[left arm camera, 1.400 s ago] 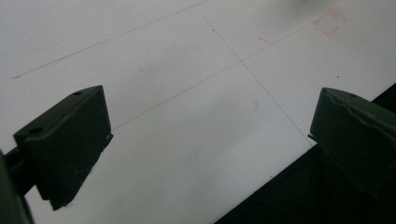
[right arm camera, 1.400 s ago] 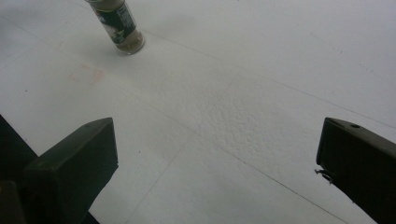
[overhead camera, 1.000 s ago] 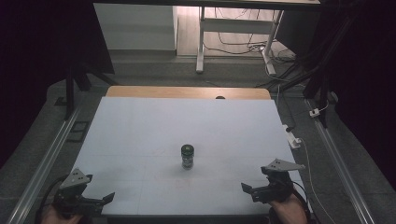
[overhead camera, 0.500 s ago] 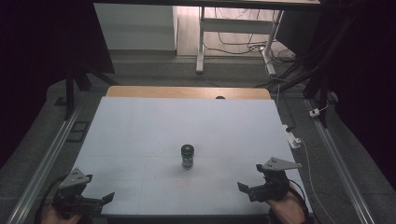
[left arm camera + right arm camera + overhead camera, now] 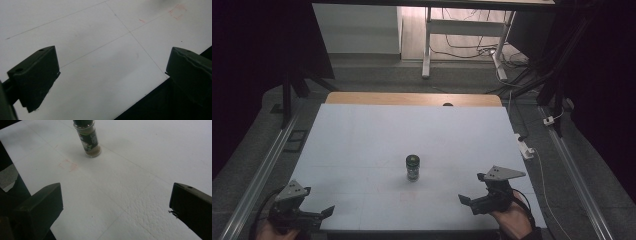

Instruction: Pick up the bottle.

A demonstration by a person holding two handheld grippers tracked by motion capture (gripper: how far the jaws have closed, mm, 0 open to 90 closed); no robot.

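Grippers are sitting low at the near edge of the white surface [image 5: 362,145], one toward each near corner. The left gripper [image 5: 304,215] is hovering by the near left corner, held from below by a hand [image 5: 271,231], and in the left gripper view its jaws are standing wide apart with bare white sheet and the dark drop past the near edge between them. The right gripper [image 5: 477,200] is hanging over the near right part of the surface, a hand [image 5: 512,220] wrapping its rear, and in the right gripper view its jaws are likewise spread wide, holding nothing. Ahead of it, a small spice jar [image 5: 87,136] with a dark cap is standing upright near the middle of the surface, well apart from both grippers, with a faint red mark [image 5: 67,165] lying just beside it on the sheet.
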